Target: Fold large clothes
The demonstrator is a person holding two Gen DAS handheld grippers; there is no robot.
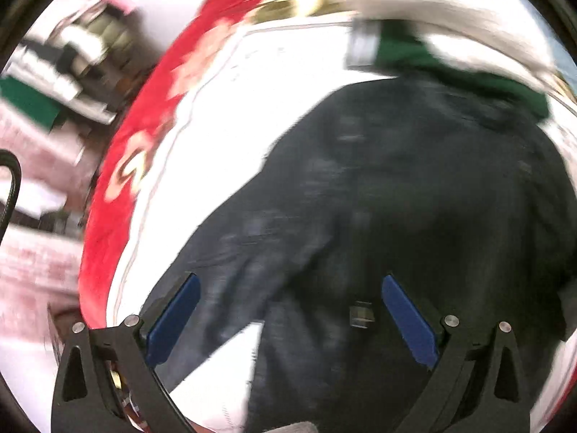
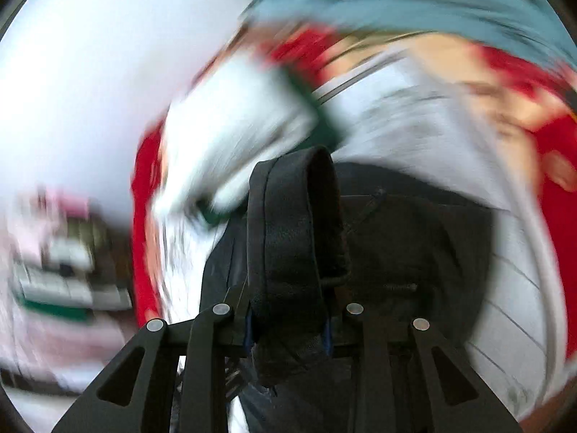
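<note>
**Desk editor:** Left side first — what does the frame show?

**Photographer:** The left hand-held gripper (image 1: 290,319) hangs with its blue pads spread wide and nothing between them, above a dark garment (image 1: 396,195) that lies on a white sheet (image 1: 223,115) with a red patterned border (image 1: 119,195). The surface looks more like a bed than a desk, though blur makes that uncertain. Beyond the garment's far edge, a green-and-white item (image 1: 450,72) is smeared past recognition.

**Desk editor:** And the right?

**Photographer:** The right hand-held gripper (image 2: 288,328) is pinched narrow on a thick hemmed band of the same dark garment (image 2: 295,231), which loops up between the pads while the rest trails down onto the sheet.

**Desk editor:** So how should this fold go?

**Photographer:** My reading: one edge is being carried over. It would go best if the right keeps a firm pinch, lifts enough for the cloth to clear itself, and lays the band square on the opposite edge, with the free left closing on a matching corner or pinning the crease. The likely fault is a skewed fold.
</note>
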